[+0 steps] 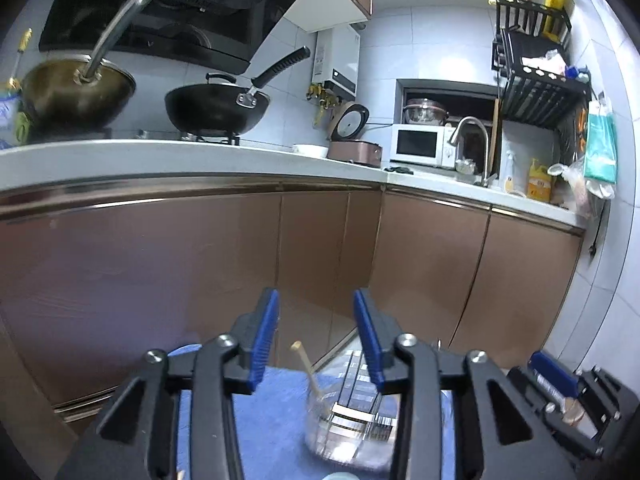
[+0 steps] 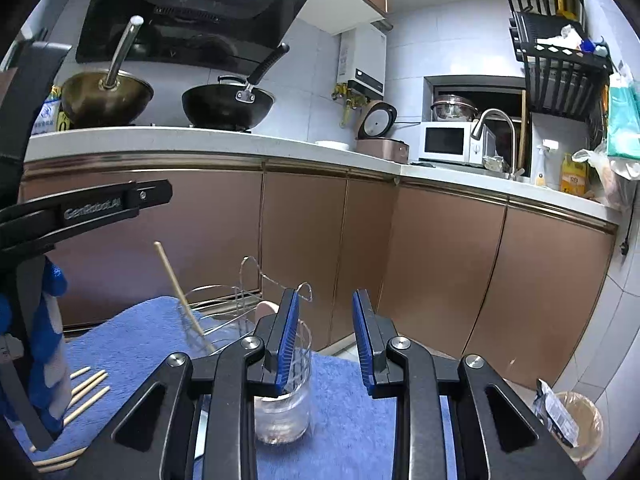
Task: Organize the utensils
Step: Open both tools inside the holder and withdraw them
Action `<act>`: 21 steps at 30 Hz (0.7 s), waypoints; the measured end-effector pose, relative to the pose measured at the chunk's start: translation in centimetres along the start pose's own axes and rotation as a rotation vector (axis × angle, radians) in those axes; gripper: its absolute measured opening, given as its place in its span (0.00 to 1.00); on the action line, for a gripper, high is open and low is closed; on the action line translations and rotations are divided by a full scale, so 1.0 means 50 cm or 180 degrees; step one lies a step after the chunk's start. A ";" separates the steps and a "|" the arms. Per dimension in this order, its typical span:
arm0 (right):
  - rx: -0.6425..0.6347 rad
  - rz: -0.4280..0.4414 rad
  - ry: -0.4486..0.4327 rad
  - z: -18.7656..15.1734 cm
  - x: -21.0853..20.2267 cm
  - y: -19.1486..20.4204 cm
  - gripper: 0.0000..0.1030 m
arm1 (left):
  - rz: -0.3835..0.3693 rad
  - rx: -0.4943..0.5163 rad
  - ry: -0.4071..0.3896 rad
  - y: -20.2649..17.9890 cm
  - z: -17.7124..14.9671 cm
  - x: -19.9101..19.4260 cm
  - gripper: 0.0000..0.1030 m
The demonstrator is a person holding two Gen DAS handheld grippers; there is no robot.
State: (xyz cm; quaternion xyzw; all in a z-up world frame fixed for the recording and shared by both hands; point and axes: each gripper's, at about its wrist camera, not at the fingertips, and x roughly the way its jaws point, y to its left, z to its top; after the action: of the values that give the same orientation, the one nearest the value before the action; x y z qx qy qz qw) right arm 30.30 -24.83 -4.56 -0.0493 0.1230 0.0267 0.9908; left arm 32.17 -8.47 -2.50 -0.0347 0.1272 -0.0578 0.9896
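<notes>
My left gripper (image 1: 316, 312) is open and empty, held above the blue cloth (image 1: 272, 412). Below it a wire utensil rack (image 1: 356, 408) holds one wooden chopstick (image 1: 307, 372), leaning left. My right gripper (image 2: 325, 312) is open and empty, above a clear glass jar (image 2: 286, 408). In the right wrist view the rack (image 2: 224, 308) stands behind the jar with the chopstick (image 2: 182, 296) in it. Several loose chopsticks (image 2: 86, 392) lie on the blue cloth (image 2: 352, 420) at the left. The left gripper's body (image 2: 80, 212) shows at the left edge.
Brown cabinet doors (image 2: 432, 264) and a white counter (image 2: 200, 140) stand behind the cloth. Two woks (image 2: 228, 104) sit on the stove. A microwave (image 2: 452, 142), rice cooker (image 2: 380, 136) and tap (image 2: 496, 136) are at the right. A lined bin (image 2: 580, 424) is at lower right.
</notes>
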 end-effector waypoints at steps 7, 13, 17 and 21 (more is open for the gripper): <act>0.0067 0.0174 0.0132 0.000 -0.088 0.008 0.27 | 0.0225 0.0202 0.0210 0.004 -0.011 -0.103 0.39; 0.0128 0.0346 0.0266 -0.013 -0.153 0.025 0.28 | 0.0348 0.0316 0.0310 0.017 -0.025 -0.188 0.40; 0.0163 0.0406 0.0301 -0.017 -0.192 0.032 0.28 | 0.0421 0.0332 0.0343 0.027 -0.031 -0.234 0.40; 0.0180 0.0451 0.0292 -0.017 -0.236 0.038 0.29 | 0.0497 0.0342 0.0351 0.037 -0.034 -0.276 0.40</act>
State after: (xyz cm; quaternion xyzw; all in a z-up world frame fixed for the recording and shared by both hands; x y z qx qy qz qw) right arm 18.54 -23.50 -2.62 -0.0137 0.1722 0.0910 0.9808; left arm 18.65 -5.00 -0.87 0.0317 0.1805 0.0109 0.9830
